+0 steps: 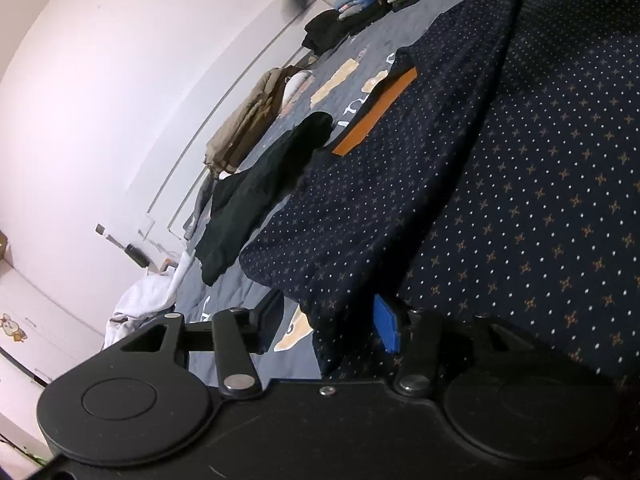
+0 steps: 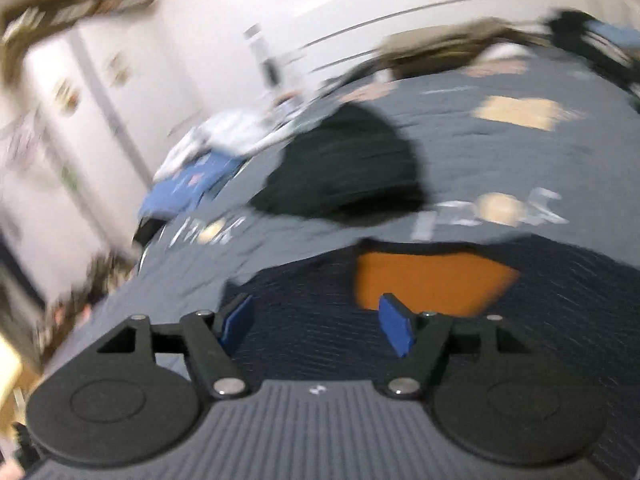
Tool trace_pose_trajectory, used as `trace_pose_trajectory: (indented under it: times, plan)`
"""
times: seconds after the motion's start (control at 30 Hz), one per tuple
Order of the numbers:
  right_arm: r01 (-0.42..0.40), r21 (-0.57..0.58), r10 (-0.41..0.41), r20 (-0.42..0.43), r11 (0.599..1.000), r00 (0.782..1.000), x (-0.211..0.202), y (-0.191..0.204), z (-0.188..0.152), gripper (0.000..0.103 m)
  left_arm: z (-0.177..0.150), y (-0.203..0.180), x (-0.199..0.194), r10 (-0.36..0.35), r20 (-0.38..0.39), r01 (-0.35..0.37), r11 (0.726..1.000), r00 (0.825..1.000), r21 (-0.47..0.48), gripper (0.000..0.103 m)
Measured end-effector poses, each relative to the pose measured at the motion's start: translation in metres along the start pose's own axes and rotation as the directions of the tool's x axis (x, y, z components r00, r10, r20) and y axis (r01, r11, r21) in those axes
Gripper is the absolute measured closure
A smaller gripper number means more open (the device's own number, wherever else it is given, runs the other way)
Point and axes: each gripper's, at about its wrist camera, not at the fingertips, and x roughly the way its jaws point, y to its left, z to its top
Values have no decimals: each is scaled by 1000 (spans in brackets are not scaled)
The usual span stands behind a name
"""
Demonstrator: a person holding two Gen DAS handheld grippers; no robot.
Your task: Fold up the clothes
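Note:
A navy shirt with small dots and tan crosses lies spread on the grey bedspread, one side folded over and an orange patch showing at its neck. My left gripper is open at the folded edge. The cloth's edge lies between its jaws, beside the blue pad and apart from the other finger. In the blurred right wrist view my right gripper hangs open over the navy shirt, just short of the orange patch, with nothing held between its pads.
A black garment lies crumpled beyond the shirt, also the black garment in the right view. A khaki jacket, folded stacks and a white cloth line the wall side of the bed. Blue cloth lies at the bed's left edge.

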Motion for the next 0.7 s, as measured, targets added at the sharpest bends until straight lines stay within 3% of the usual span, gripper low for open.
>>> trace_pose_trajectory:
  times: [0.27,0.5,0.6,0.67,0.7]
  plan:
    - [-93,-306,56,-126,948,990,108,89,18,34,-7,8,3,-28,6,28,999,1000,-41,54]
    - [-115,-362,39,-210,925,977,157,105,20,33,-11,11,4,-49,19,51,996,999,-70,54]
    - [-144,-339,38,-300,930,953,183,111,19,34,-11,10,6,-46,23,47,996,999,-76,54]
    - [-118,-289,10,-350,950,937,200,108,18,44,-10,9,9,-41,22,42,996,999,-84,56]
    - [-92,-257,-10,-369,962,930,208,105,18,68,-9,9,10,-43,19,45,995,999,-85,65]
